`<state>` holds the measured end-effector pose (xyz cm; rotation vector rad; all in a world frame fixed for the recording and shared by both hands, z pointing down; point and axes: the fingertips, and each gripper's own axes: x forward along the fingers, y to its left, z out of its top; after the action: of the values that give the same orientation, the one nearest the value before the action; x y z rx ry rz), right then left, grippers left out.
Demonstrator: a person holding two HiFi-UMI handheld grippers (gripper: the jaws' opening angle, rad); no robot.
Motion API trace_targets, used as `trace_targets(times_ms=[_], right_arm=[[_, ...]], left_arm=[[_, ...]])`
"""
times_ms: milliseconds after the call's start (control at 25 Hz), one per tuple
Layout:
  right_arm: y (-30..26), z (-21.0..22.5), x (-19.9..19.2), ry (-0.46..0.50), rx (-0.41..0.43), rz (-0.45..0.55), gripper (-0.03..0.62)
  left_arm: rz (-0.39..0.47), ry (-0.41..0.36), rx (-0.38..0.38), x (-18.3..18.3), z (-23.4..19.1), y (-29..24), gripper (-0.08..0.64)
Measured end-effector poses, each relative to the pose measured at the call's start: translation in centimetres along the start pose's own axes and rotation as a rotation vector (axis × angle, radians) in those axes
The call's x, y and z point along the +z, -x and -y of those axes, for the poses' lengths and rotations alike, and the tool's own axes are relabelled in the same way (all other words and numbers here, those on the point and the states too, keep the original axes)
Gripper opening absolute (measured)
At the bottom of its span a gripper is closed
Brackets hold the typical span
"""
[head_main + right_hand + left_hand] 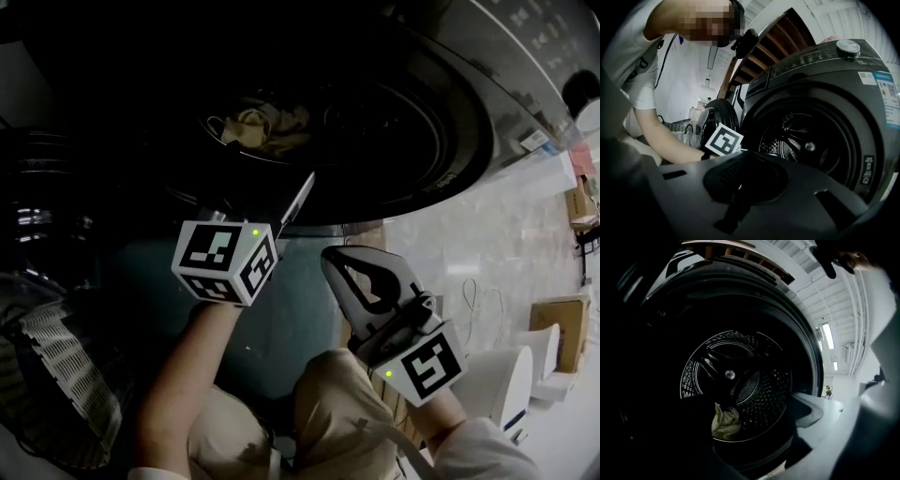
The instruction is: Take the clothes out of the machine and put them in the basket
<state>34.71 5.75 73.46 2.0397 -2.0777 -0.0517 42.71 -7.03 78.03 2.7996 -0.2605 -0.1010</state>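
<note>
Pointing into the drum [765,394], the left gripper [302,195] has its jaws released and empty. The beige cloth [725,423] lies at the drum's bottom. The right gripper [339,265] is clenched on nothing outside the drum. This looks like the approach step; next, reach deeper and pinch the cloth.

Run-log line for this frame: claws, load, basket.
left claw: open, empty, facing drum | right claw: shut, empty, outside machine | garment: beige, in drum | basket: off to the left

Tan cloth [267,127] inside machine drum [412,112]
</note>
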Motion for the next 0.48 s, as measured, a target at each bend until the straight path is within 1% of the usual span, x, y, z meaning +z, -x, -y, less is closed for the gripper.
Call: trace_targets(times_ms=[120, 200, 280, 360, 480], right_arm=[[0.4, 0.2, -1.7, 0.009, -0.024, 0.035, 0.012], [0.7, 0.5, -2.2, 0.018, -0.035, 0.060, 0.012], [0.8, 1.2, -2.5, 0.022, -0.047, 0.082, 0.012], [1.1, 2.0, -2.7, 0.016, -0.060, 0.101, 0.012], [2.2, 3.2, -3.2, 0.002, -0.077, 0.111, 0.012]], left_arm=[[-0.003, 0.017, -0.008, -1.1, -0.9, -2.2, 0.459], [-0.005, 0.028, -0.008, -1.0, -1.6, -3.6, 0.459], [-0.026, 0.012, 0.001, -0.8, -2.4, -5.3, 0.459], [-0.070, -0.036, 0.022, -1.2, -3.3, -7.2, 0.459], [-0.179, -0.191, 0.029, -2.7, -3.8, -9.9, 0.459]])
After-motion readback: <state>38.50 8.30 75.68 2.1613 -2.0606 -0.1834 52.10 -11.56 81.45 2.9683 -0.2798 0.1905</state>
